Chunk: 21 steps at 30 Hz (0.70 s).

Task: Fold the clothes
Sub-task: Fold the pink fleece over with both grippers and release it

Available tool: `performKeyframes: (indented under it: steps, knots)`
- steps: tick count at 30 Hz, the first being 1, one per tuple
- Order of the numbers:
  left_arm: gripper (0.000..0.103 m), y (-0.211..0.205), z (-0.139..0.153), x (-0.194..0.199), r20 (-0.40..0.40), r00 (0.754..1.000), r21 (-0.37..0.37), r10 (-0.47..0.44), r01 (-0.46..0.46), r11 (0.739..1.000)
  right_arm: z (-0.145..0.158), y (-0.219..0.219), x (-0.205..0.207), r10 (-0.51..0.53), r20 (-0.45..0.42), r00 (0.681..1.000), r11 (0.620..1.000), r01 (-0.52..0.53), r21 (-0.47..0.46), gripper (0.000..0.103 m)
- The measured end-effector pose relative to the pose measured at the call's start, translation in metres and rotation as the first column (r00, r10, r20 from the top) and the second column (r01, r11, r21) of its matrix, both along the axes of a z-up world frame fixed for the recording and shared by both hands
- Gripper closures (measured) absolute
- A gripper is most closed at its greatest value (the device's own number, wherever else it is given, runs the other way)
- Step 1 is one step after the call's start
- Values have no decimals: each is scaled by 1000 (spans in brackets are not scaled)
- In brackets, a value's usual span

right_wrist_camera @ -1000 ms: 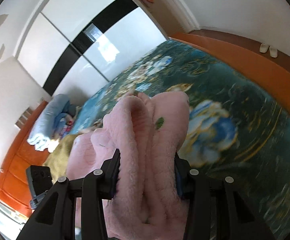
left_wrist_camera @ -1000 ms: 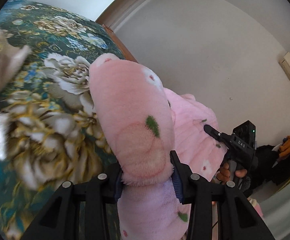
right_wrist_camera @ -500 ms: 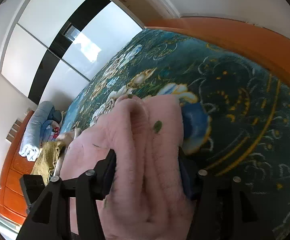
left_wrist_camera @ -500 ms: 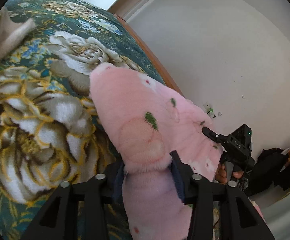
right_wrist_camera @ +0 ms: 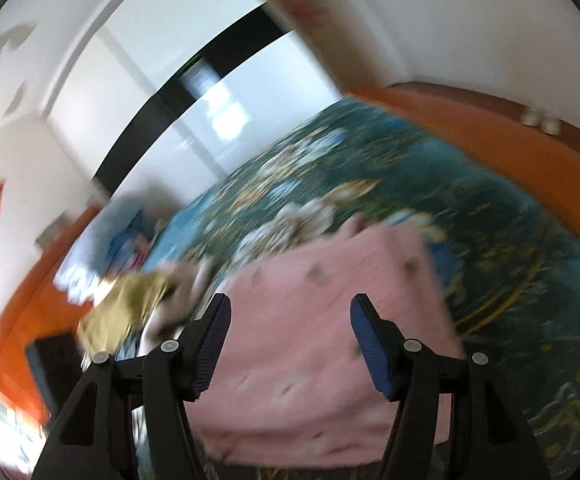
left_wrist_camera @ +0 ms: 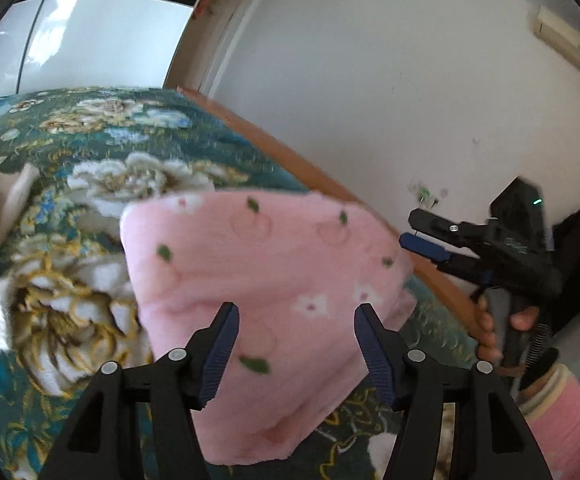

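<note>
Both grippers let go of the pink garment on the bed

Two grippers point down at a fluffy pink garment (left_wrist_camera: 258,280) lying flat on the bed (left_wrist_camera: 90,184), which has a dark green floral cover. In the left wrist view the left gripper (left_wrist_camera: 295,340) has its fingers (left_wrist_camera: 220,344) spread, one to either side of the near part of the cloth, and neither blue pad presses on it. Its jaws have just been opening, with the garment lying between and beyond them rather than pinched. The right gripper (right_wrist_camera: 290,338) looks the same in its own blurred view: fingers apart, jaws just opened, pink cloth (right_wrist_camera: 330,320) below and ahead of them but not clamped. From the left wrist the right gripper (left_wrist_camera: 430,236) also shows at the garment's far right corner, held in the person's hand (left_wrist_camera: 506,324), its fingers parted and apparently clear of the cloth.

Spread fingers at two corners suggest a fold has been laid down and released, so the cloth can settle under its own weight. It lies as a roughly squared pad near the bed's orange wooden edge (left_wrist_camera: 330,176), which keeps it within easy reach of both hands. Whether another fold is needed cannot be told, since the layers underneath are hidden.

No box, basket or drawer is in view, so nothing is contained. A yellowish and beige heap of cloth (right_wrist_camera: 130,304) lies to the left of the pink garment, perhaps waiting its turn, and blue bedding (right_wrist_camera: 110,236) sits at the far end.
</note>
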<state>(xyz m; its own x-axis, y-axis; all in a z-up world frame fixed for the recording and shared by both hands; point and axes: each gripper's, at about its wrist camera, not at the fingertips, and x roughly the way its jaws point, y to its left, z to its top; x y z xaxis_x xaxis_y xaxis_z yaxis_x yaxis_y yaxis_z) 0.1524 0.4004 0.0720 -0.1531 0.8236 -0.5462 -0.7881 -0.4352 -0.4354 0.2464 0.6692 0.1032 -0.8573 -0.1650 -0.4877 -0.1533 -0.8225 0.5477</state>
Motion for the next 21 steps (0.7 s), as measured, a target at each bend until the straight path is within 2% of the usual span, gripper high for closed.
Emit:
performKeyframes:
  steps: [2,4,6,7,12,16,19,21]
  knots:
    - [39,7,-14,-3,14,1000,-25,13,-13,1000,-12,-8,-2,24,19,1000,1000,-24,18,39]
    - [39,15,-26,-8,20,999,-46,29,-28,999,-31,-1,-7,-23,73,997,999,20,35,39]
    - [39,20,-32,-9,14,999,-65,33,-32,997,-50,10,-12,-54,92,994,998,55,-6,39]
    - [39,22,-34,-9,6,999,-76,36,-36,996,-57,14,-13,-62,74,995,997,65,-36,40]
    - [39,20,-25,1,-20,997,-105,69,-70,992,-47,11,-14,-79,83,993,996,83,-44,39]
    - [38,8,-11,30,-71,990,-118,121,-129,985,-30,-11,15,-75,103,992,995,67,74,39]
    - [28,7,-18,56,-98,975,-146,197,-210,967,-32,-24,43,-117,156,981,980,89,179,38]
    - [23,10,-26,72,-125,960,-173,252,-271,947,-43,-31,56,-146,199,969,965,96,243,32]
